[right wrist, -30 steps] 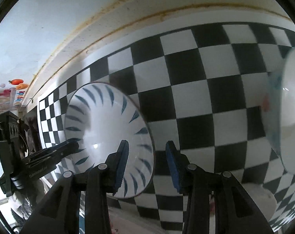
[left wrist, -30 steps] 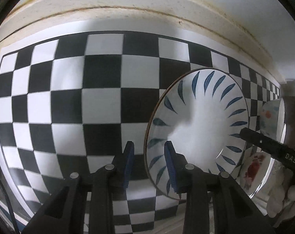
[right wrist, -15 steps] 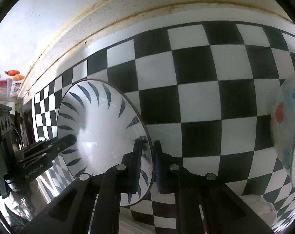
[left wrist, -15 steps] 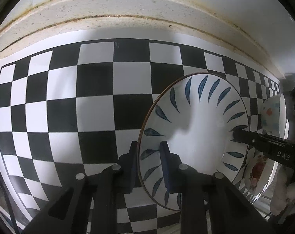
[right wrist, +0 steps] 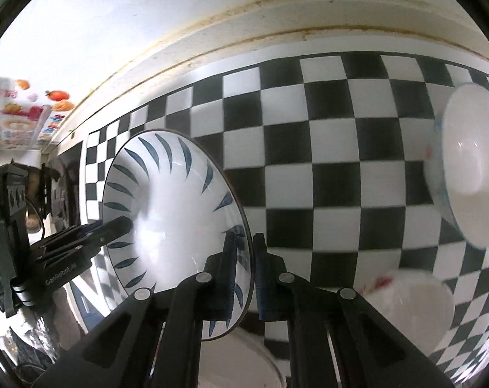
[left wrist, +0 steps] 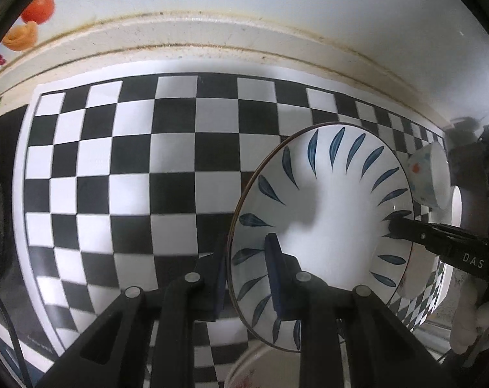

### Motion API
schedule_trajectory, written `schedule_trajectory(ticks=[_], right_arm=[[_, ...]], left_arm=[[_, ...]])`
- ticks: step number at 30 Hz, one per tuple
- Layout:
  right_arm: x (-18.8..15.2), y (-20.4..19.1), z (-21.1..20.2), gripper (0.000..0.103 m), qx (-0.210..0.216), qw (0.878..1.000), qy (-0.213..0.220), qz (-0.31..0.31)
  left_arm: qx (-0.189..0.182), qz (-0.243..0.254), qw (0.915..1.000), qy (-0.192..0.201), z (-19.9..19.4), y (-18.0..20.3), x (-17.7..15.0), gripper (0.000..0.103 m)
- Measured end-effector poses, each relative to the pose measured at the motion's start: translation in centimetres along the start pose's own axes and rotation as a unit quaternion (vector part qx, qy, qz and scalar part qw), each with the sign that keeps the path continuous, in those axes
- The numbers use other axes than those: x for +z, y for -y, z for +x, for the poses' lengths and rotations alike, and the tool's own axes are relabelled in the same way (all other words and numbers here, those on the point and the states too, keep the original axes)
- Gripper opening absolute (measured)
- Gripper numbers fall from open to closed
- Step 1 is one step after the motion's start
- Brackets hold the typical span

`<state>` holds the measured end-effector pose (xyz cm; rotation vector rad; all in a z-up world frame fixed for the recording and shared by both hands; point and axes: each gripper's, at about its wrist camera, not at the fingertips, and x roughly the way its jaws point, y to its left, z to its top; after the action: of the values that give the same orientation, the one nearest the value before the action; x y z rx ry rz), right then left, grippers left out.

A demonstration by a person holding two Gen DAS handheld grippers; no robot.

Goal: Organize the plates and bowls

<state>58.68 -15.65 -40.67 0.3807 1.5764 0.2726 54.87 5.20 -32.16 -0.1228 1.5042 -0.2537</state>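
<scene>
A white plate with blue leaf marks [left wrist: 335, 213] is held up above the checkered mat [left wrist: 115, 194]. My left gripper [left wrist: 247, 258] is shut on its near left rim. My right gripper [right wrist: 246, 252] is shut on the opposite rim of the same plate [right wrist: 167, 213]; its fingers [left wrist: 403, 226] show at the plate's right edge in the left wrist view. The left gripper's fingers [right wrist: 112, 226] show at the plate's left edge in the right wrist view.
A small speckled bowl [left wrist: 429, 177] lies past the plate; it also shows in the right wrist view [right wrist: 471, 171]. A white dish with red marks [right wrist: 409, 300] lies below it. Another white dish rim [right wrist: 244, 359] lies under the plate. A wall ledge [left wrist: 212, 51] runs behind the mat.
Both grippers closed on the plate's rims and lifted it off the mat. The view has pulled back, showing more of the mat and wall.
</scene>
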Motion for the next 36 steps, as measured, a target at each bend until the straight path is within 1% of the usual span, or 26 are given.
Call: schedule_trajectory(ticks=[5,9,12,16,17,19,22,27,33,36], right_arm=[[-2.7,-0.4,-2.0,0.012,0.012,1.0,0.008,-0.004],[-5.0,-0.7,-3.7,0.012,0.018,1.0,0.017,-0.012],[-6.8,-0.8,-4.9,0.012,0.022,0.999,0.023,-0.016],[-9.2,-1.1,-5.7,0.012,0.025,0.999,0.029,-0.021],[-9.7,-1.2,-5.8,0.011,0.025,0.999,0.029,-0.022],[-11.1,-1.3,-6.0,0.012,0.026,0.999,0.029,-0.023],[-13.6,-0.8,-6.3,0.011,0.026,0.999,0.027,-0.024],[-16.5,-0.3,-5.1,0.011,0.027,0.999,0.019,-0.017],[-19.4,1.0,-2.6,0.011,0.027,1.0,0.0,-0.002],[-20.2,1.6,-1.4,0.011,0.027,1.0,-0.009,0.005]], left_arm=[[-0.003,0.008,0.9998,0.015,-2.8,0.9,-2.9,0.02],[-0.003,0.017,0.9995,0.026,-4.5,1.9,-4.9,0.02],[-0.008,0.019,0.9994,0.029,-5.1,1.9,-6.0,0.02],[-0.009,0.022,0.9993,0.03,-6.1,2.0,-8.0,0.02],[-0.011,0.025,0.9995,0.015,-6.2,2.0,-8.4,0.02],[-0.01,0.025,0.9995,0.013,-6.4,1.9,-9.5,0.02],[-0.01,0.027,0.9996,0.006,-6.3,1.8,-11.2,0.02],[-0.007,0.032,0.9993,-0.015,-5.1,1.7,-13.7,0.02],[0.001,0.035,0.9986,-0.04,-3.1,1.4,-15.4,0.02],[0.005,0.035,0.998,-0.052,-1.9,1.3,-15.9,0.02]])
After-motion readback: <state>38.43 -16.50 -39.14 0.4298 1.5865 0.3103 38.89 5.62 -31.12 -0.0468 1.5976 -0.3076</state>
